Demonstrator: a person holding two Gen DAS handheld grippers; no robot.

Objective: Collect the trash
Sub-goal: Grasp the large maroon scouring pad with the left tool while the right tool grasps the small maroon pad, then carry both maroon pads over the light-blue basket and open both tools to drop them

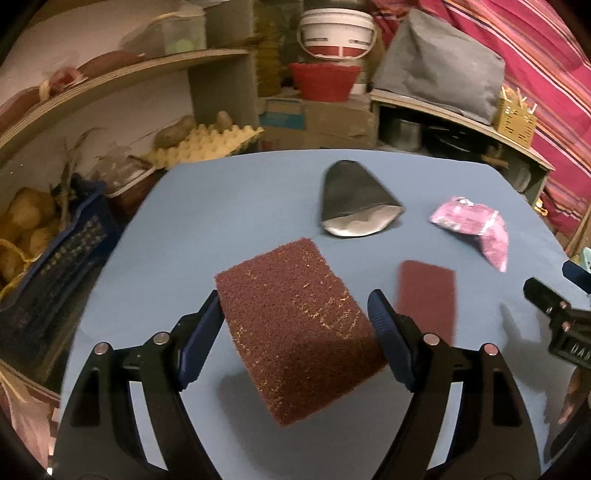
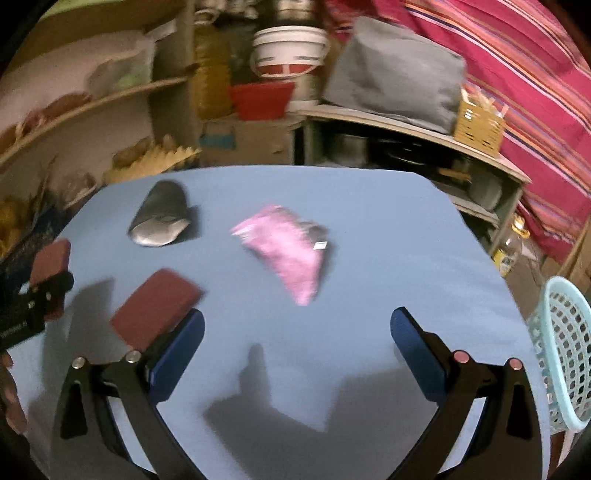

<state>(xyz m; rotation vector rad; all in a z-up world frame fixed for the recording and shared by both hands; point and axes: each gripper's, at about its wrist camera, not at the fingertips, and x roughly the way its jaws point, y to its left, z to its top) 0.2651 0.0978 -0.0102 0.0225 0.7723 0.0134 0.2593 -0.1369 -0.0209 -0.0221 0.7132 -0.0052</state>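
My left gripper (image 1: 295,314) is shut on a maroon scouring pad (image 1: 295,325) and holds it above the blue table (image 1: 221,206); its shadow lies beneath. A second maroon pad (image 1: 428,295) lies flat on the table, also in the right wrist view (image 2: 155,306). A grey-black foil pouch (image 1: 354,199) (image 2: 162,218) and a pink wrapper (image 1: 476,225) (image 2: 288,251) lie further back. My right gripper (image 2: 297,332) is open and empty above the table, short of the pink wrapper. The left gripper with its pad (image 2: 50,266) shows at the left edge of the right wrist view.
A light blue perforated basket (image 2: 565,354) stands off the table's right edge. Shelves with an egg tray (image 1: 207,144), potatoes, a blue crate (image 1: 62,258), a white bucket (image 1: 336,33) and a red bowl (image 1: 325,81) surround the table's far side. A striped red cloth hangs at right.
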